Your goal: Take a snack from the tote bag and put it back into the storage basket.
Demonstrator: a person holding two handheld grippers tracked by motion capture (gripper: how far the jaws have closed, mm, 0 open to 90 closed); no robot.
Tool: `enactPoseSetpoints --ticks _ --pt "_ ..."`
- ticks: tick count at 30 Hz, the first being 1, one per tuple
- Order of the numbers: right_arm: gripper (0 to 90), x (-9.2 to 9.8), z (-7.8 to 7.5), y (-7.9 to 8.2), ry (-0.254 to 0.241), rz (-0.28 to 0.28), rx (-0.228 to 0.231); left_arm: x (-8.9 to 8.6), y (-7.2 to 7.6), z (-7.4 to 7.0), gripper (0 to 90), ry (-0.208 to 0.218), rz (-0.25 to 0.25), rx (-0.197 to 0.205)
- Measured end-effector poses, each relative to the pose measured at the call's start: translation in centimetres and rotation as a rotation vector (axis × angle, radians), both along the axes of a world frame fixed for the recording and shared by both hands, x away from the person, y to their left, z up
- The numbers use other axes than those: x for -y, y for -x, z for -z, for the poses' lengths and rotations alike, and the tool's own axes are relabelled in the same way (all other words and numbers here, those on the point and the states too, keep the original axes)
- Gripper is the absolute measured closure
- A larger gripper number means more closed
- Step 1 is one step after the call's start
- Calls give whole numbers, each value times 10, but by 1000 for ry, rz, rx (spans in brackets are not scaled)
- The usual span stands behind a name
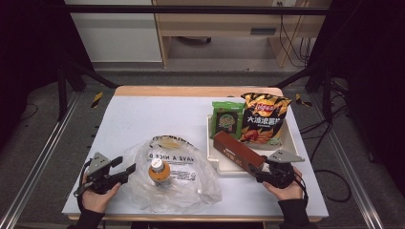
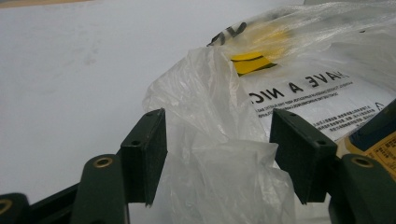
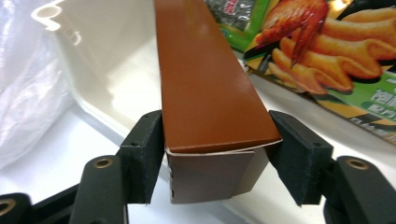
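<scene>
With the bottle (image 1: 159,172) bagged, the right gripper (image 3: 215,154) clamps the brown box (image 3: 205,88) at the tray's (image 1: 291,140) near edge; the left gripper (image 2: 217,154) gapes around the plastic bag (image 2: 219,154).

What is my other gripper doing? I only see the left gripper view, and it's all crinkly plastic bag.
Observer: The right gripper is shut on the end of a long brown box, with a pad pressing on each side.
Operator: Where is that box?
Observer: It lies slanted across the front of a white tray, right of your bag.
Operator: What else is in the tray?
Observer: A green snack packet and a bag of chips, side by side behind the box.
</scene>
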State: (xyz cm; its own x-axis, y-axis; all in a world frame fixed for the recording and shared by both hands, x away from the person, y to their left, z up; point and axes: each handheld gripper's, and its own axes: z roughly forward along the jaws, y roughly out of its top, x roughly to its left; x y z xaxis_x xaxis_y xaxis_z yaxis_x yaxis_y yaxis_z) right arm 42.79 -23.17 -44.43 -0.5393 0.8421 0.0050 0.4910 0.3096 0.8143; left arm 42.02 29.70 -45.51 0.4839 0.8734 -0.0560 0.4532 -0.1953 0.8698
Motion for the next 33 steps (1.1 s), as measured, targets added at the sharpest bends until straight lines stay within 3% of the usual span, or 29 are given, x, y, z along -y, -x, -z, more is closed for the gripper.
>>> enactPoseSetpoints --ticks 4,12,15,22,29,33 --pt "356 2 1 -3 10 36 24 0 -1 1 369 -1 1 -4" --pt "314 3 1 0 -8 85 13 -1 0 1 370 -3 -1 -6" --pt "372 6 -2 5 -18 96 6 -1 0 1 371 0 -2 -7" --pt "376 9 -1 3 -28 103 -2 0 -1 2 372 -2 1 -11" --pt "342 6 4 -4 24 139 26 0 -1 2 374 -8 3 -13" --pt "342 9 4 -2 25 174 21 -1 0 2 373 -3 0 -14"
